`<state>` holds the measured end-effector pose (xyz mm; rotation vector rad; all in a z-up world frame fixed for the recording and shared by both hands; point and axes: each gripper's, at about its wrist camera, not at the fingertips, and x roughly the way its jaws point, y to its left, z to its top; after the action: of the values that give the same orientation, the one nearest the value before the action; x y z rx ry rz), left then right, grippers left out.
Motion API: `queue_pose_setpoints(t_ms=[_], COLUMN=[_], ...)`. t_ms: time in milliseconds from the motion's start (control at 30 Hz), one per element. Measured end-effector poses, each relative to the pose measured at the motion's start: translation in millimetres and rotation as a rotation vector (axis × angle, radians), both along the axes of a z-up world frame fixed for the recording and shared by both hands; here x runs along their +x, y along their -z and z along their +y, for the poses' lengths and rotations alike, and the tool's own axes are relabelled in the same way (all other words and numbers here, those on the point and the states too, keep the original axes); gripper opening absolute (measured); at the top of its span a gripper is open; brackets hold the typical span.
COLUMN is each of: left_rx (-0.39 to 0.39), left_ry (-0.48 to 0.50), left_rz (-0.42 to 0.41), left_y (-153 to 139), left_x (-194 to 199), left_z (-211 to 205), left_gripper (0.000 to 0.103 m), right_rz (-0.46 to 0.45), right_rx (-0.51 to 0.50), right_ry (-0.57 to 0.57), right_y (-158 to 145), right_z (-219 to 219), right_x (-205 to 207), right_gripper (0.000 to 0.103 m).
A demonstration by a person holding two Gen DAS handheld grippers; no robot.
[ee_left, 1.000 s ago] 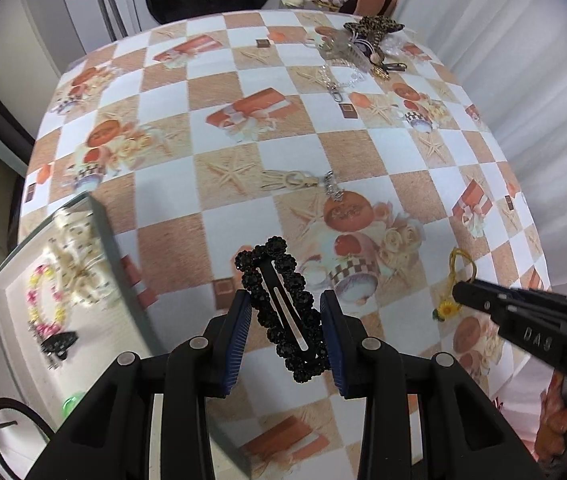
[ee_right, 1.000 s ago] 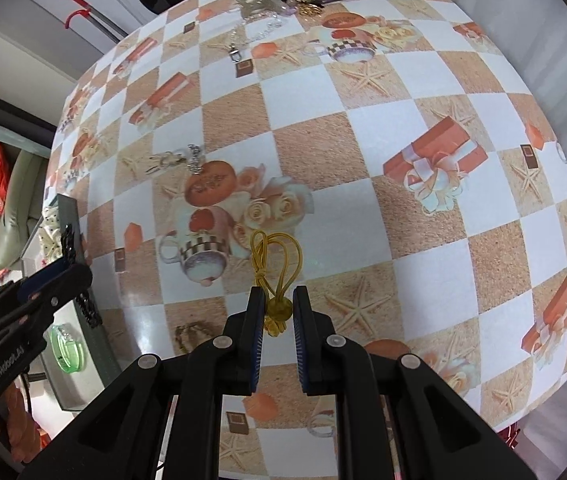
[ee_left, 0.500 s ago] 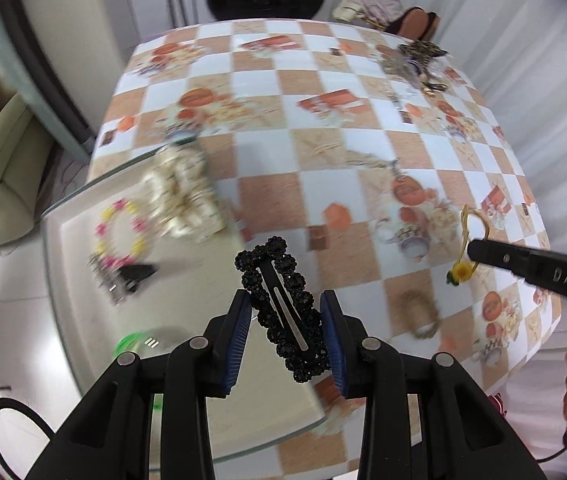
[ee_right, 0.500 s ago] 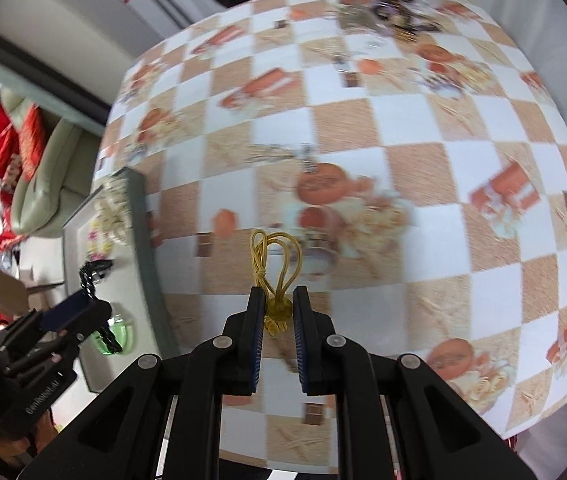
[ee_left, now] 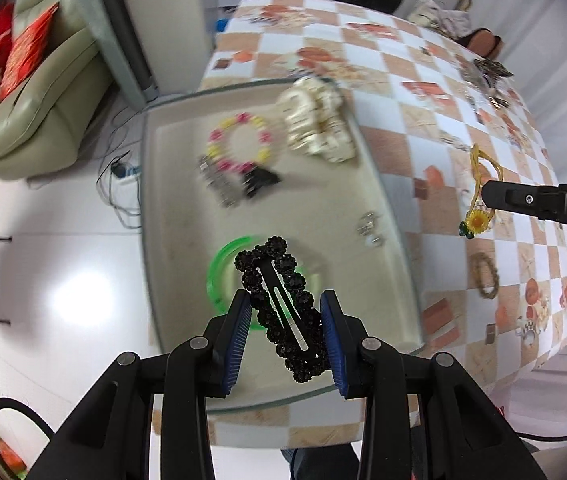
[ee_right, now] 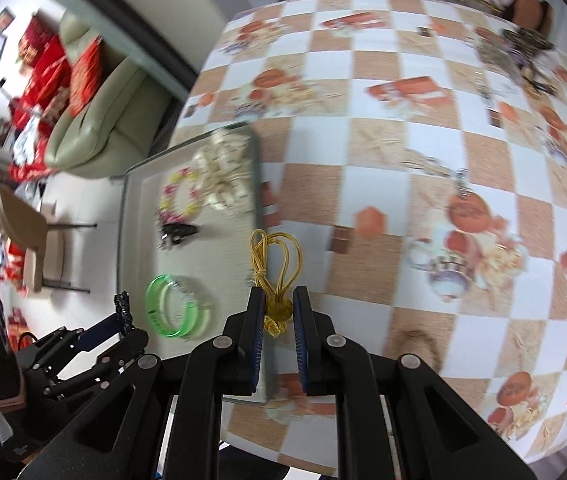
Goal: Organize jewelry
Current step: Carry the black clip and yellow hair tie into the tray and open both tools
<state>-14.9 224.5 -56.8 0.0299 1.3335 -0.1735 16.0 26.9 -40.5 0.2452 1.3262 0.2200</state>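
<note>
My left gripper point(ee_left: 285, 316) is shut on a black beaded hair clip point(ee_left: 281, 280), which hangs above the grey tray point(ee_left: 387, 200) and over a green bangle point(ee_left: 219, 272). My right gripper point(ee_right: 277, 318) is shut on a yellow hair tie with a sunflower charm point(ee_right: 277, 256), held over the tray's right rim point(ee_right: 257, 184). The left wrist view shows that hair tie point(ee_left: 477, 216) hanging from the right gripper to the right of the tray. In the right wrist view the left gripper point(ee_right: 123, 320) sits at the lower left, with the green bangle point(ee_right: 171, 312) beside it.
In the tray lie a cream scrunchie point(ee_left: 315, 120), a pink and yellow bead bracelet point(ee_left: 239, 140), a dark clip point(ee_left: 259, 180) and small silver pieces point(ee_left: 369, 228). A beaded ring point(ee_left: 483, 276) and a jewelry pile point(ee_right: 519, 52) rest on the checkered tablecloth point(ee_right: 383, 128). A sofa point(ee_left: 35, 92) stands left.
Both grippers have swept left from the middle of the table to the tray, each carrying its item. The tray now lies under the black clip, and the hair tie is at its right rim.
</note>
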Motion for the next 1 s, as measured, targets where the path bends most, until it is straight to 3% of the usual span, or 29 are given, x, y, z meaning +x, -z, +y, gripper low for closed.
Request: queue_pose_setpoints(t_ms=[400, 1000], left_rx=[0.019, 0.083], left_ry=[-0.057, -0.024], left_rz=[0.057, 0.109], left_y=[30.8, 69.3], left_x=[-17.4, -16.2], left_z=[34.7, 27.3], left_gripper=[0.040, 0.041], right_rz=[0.112, 0.248], right_rx=[-0.017, -0.055], right_ry=[-0.171, -0.168], right_y=[40.8, 99.2], right_z=[72.6, 94.2], right_x=[-9.4, -5.0], right_gripper=[0.015, 0.015])
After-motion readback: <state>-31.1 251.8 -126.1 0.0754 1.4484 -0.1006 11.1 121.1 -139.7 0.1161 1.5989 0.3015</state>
